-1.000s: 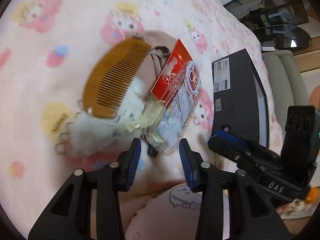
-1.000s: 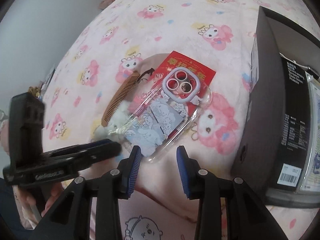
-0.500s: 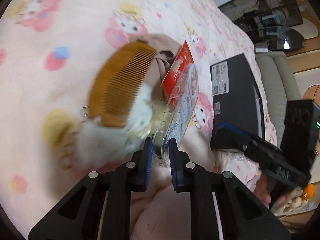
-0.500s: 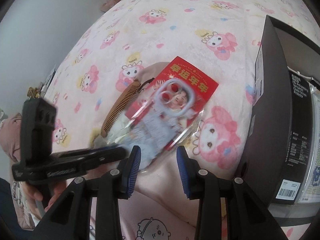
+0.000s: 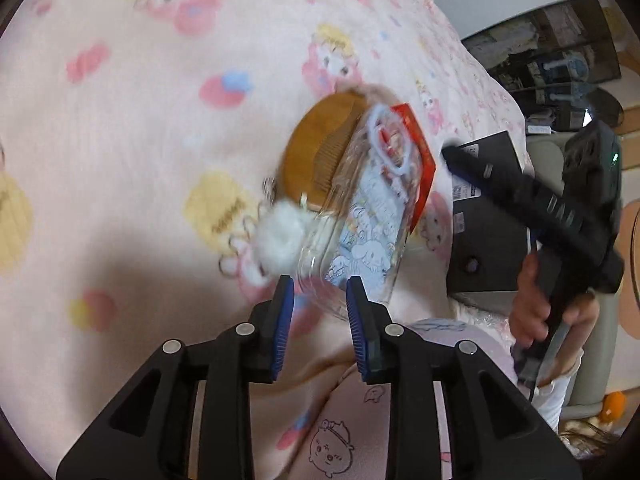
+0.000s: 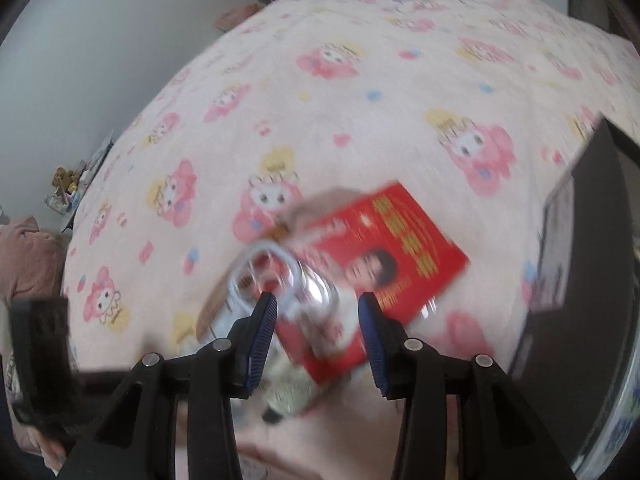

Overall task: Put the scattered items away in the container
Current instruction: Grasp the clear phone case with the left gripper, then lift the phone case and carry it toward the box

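Left wrist view: the left gripper [image 5: 320, 300] stands open at the near end of the phone case [image 5: 360, 236] on the bed [image 5: 120, 140]; stiff, slick plastic, best pinched by its rim. The right gripper [image 6: 316, 320] gapes empty above it.

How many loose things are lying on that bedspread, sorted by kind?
Wooden comb: 1
Clear phone case: 1
Red envelope: 1
White fluffy pompom: 1
Black box: 1
Total: 5
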Demonstrator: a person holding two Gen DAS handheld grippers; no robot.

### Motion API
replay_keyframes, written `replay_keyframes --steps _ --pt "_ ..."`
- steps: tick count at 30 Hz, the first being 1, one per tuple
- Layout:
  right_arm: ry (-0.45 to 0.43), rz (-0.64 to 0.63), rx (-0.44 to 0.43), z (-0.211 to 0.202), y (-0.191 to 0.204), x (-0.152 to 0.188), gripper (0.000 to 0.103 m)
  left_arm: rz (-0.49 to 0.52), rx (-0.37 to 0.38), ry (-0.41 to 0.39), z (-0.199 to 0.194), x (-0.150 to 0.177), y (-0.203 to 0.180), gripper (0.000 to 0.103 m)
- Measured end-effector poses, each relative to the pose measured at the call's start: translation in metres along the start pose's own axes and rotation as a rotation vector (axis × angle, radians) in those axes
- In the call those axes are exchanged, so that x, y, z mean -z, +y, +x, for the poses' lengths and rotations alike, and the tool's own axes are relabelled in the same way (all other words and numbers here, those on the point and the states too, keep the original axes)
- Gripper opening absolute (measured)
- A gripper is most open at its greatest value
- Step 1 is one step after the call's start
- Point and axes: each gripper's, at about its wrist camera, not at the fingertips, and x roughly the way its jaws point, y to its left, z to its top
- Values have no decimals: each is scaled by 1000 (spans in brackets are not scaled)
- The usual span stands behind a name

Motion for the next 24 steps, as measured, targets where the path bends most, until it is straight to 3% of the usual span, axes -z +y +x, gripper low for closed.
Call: replay_keyframes --steps 4,11,13,15,20,24 --pt "29 -42 0 20 2 -12 41 -7 18 -24 0 -3 1 24" --pt "175 -105 -145 31 9 10 40 -36 -113 -147 -32 -35 15 29" --pt "213 -120 -180 26 15 22 40 -69 -101 -160 -37 -37 21 32" --pt "212 -137 -164 20 21 31 40 -104 -85 -183 -41 -32 27 37" --pt "158 -107 -106 22 21 26 40 -169 -63 -179 -31 -13 44 38" --pt "143 -46 -146 31 13 18 40 -183 -73 -176 -22 -12 47 38"
